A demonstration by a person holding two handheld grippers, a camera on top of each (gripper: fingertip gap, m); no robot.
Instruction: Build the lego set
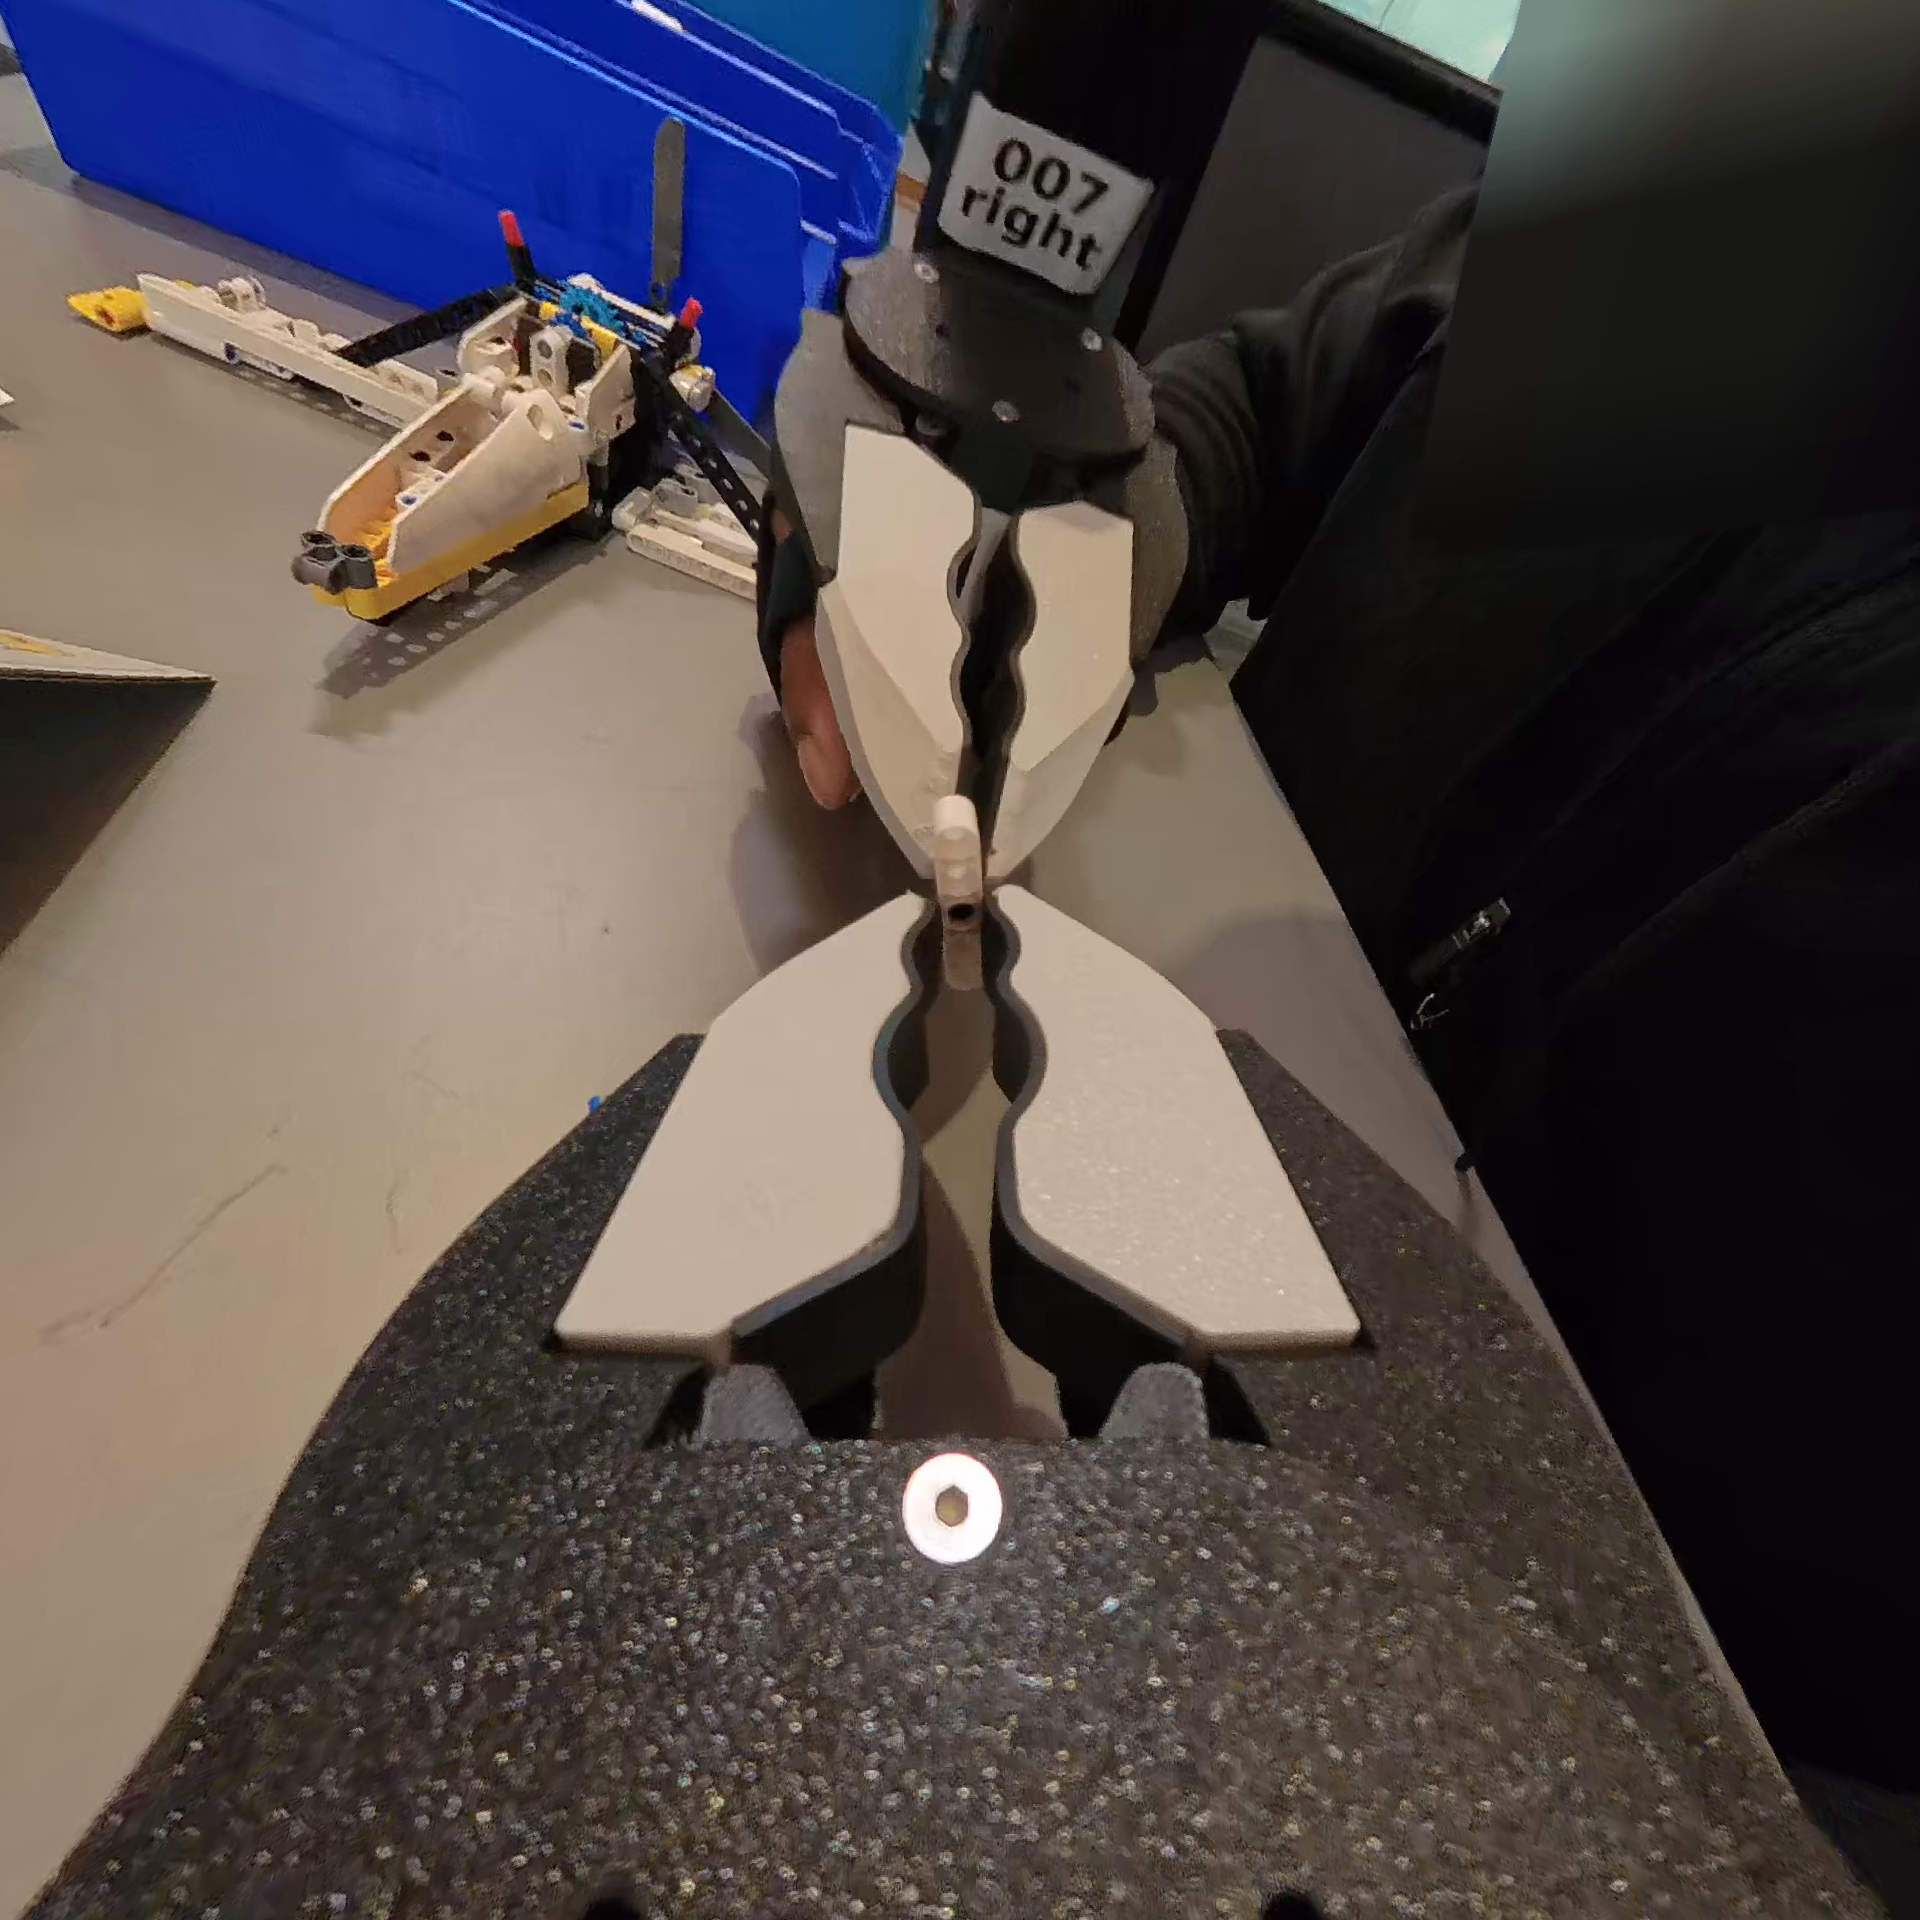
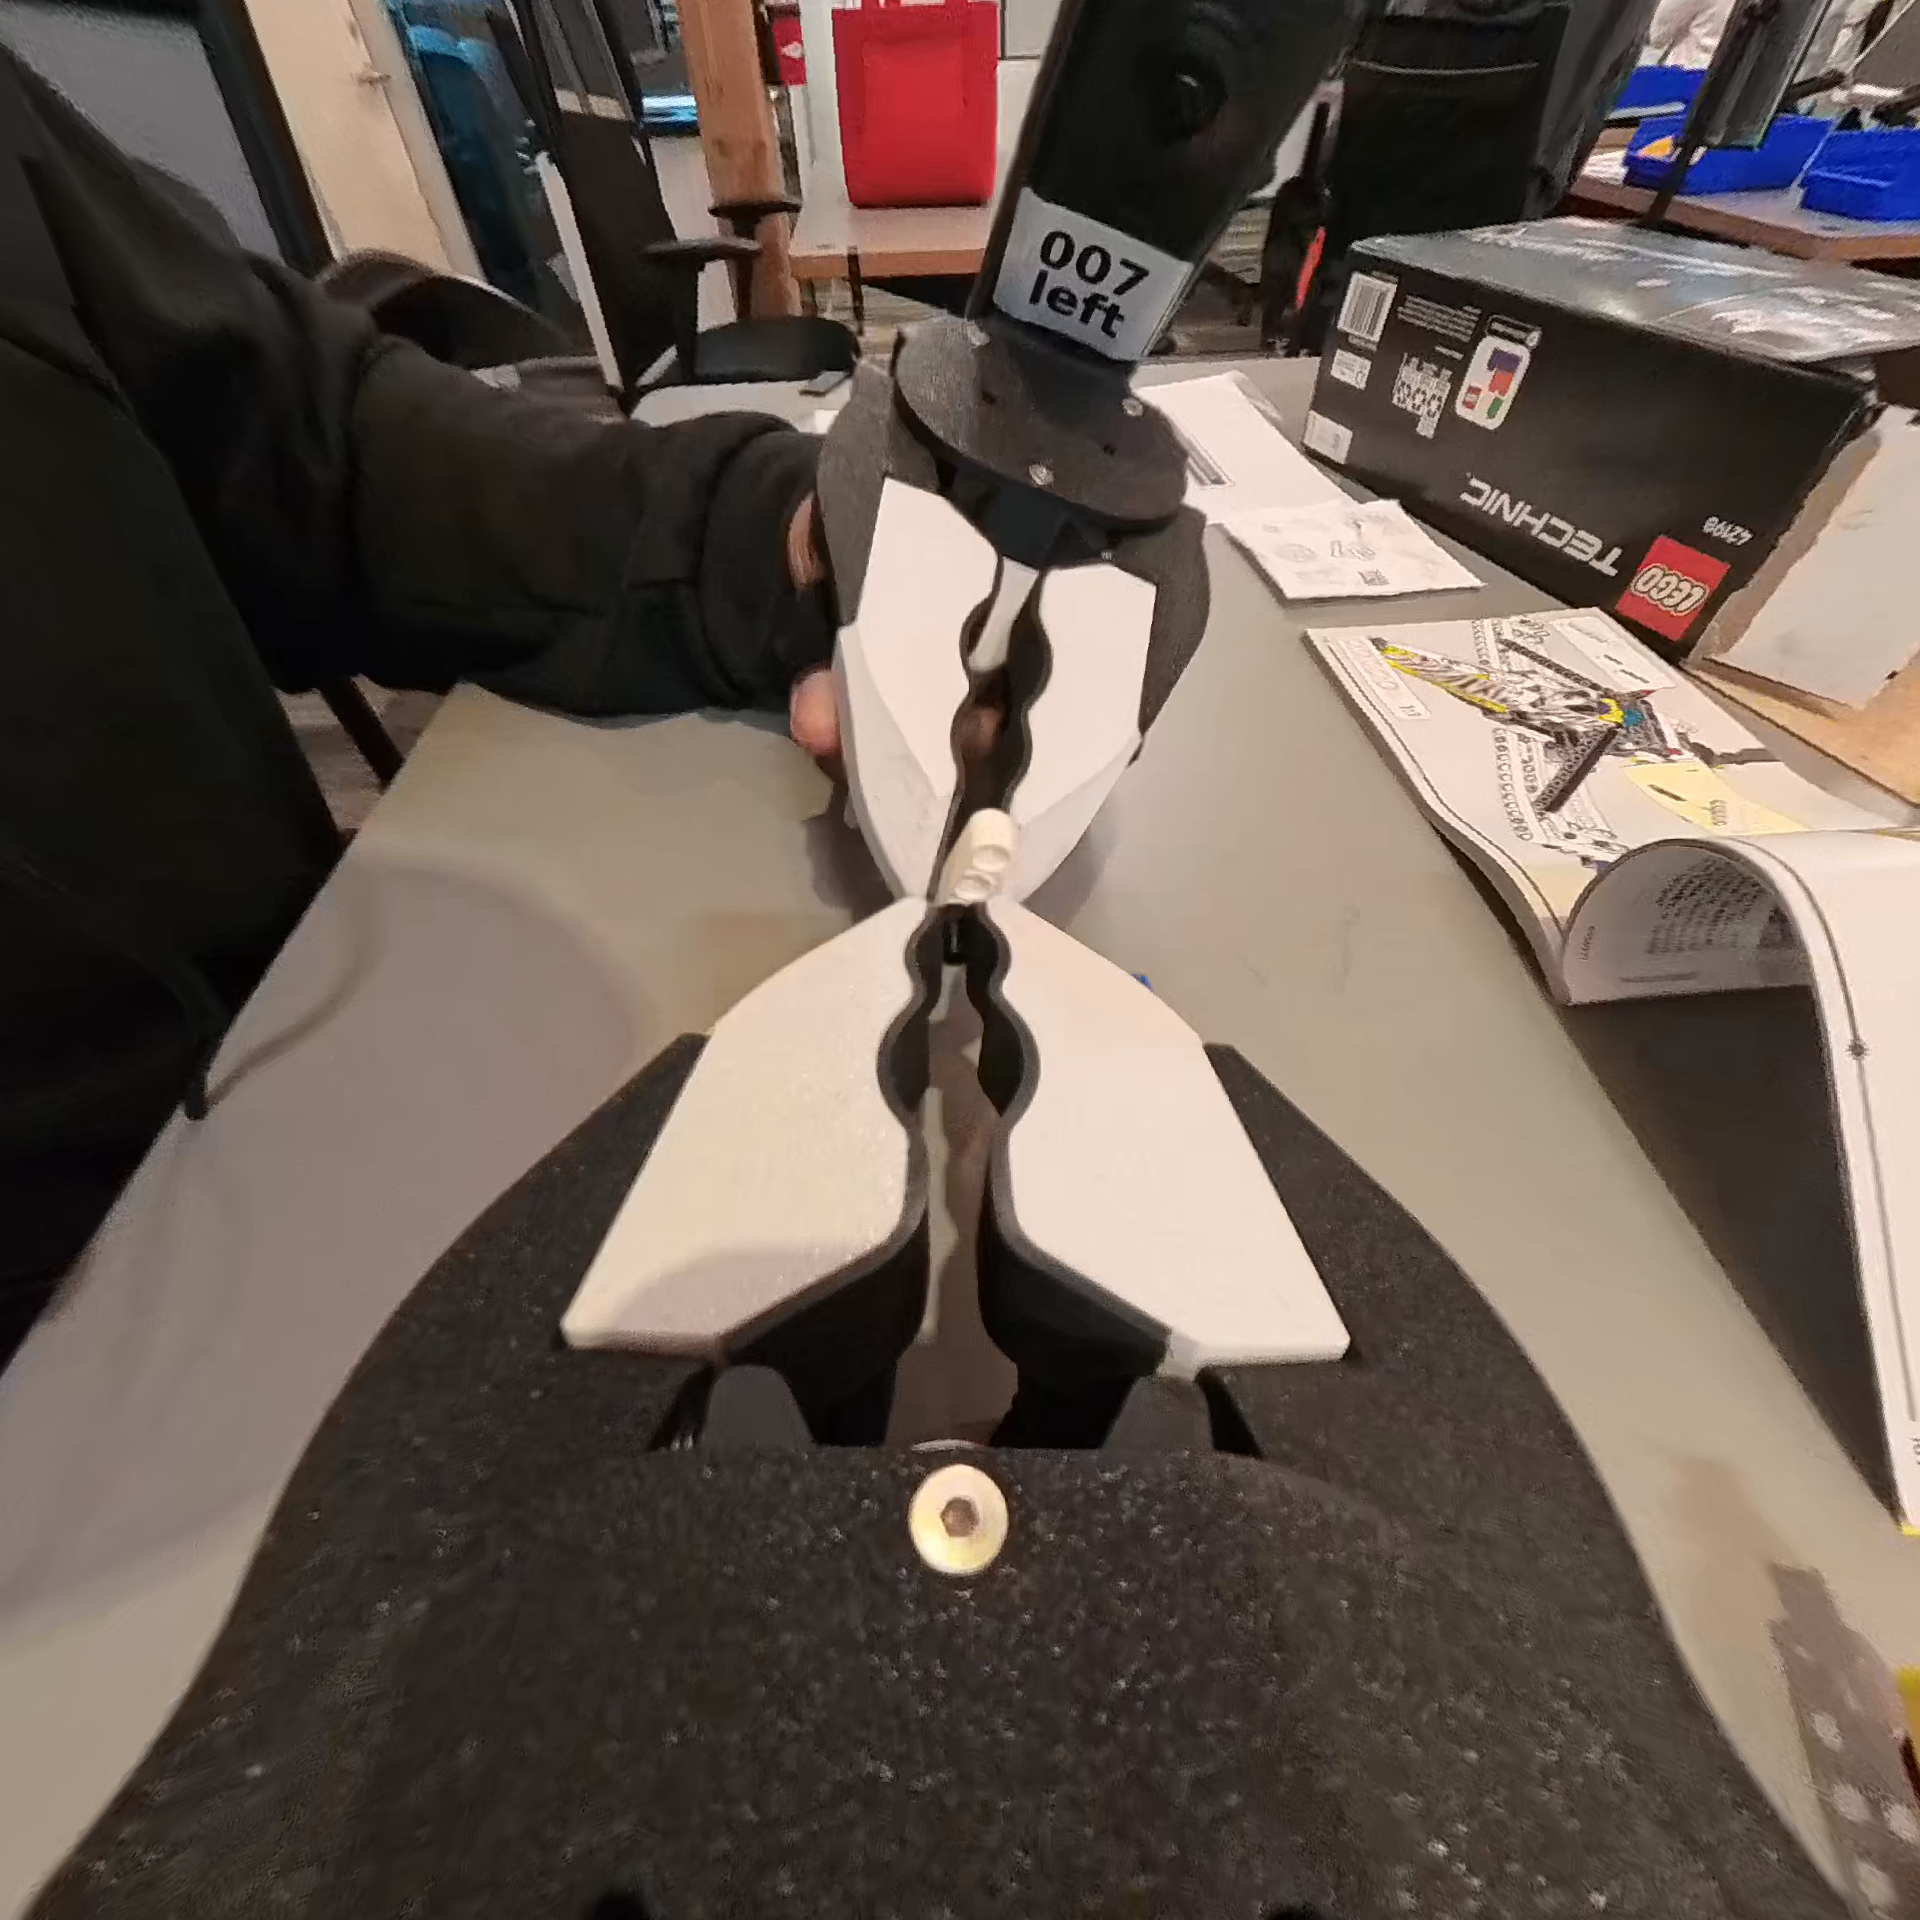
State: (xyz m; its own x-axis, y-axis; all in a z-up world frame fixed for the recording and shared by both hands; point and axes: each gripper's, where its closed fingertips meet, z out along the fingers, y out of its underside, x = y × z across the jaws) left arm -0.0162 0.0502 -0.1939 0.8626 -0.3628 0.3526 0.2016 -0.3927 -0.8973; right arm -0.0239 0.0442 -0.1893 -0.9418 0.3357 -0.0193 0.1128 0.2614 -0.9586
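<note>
Left wrist view: left hand-held gripper [image 1: 958, 914] has its tips nearly together, clamped on one end of a small white connector piece [image 1: 956, 847] with a dark hole at the near end. The piece sticks forward out of the tips, above the grey worktop [image 1: 416, 987] near its right edge. Right hand-held gripper [image 1: 971, 831] faces it tip to tip, its jaws close together at the piece's far end; whether its pads press on the piece I cannot tell from here. A hand [image 1: 816, 717] in a dark sleeve holds that gripper. Further left on the worktop: a white and yellow brick-built model [image 1: 488, 468], with blue bins [image 1: 436, 135] behind it. Right wrist view: right hand-held gripper [image 2: 961, 914] has tips closed on a thin dark pin [image 2: 951, 940] at the near end of the same white connector piece [image 2: 982, 857]. Left hand-held gripper [image 2: 971, 842] opposite grips the piece's far end. To the right on the worktop [image 2: 1299, 883]: an open instruction booklet [image 2: 1662, 810], loose sheets [image 2: 1340, 545] and a black set box [image 2: 1621, 416].
</note>
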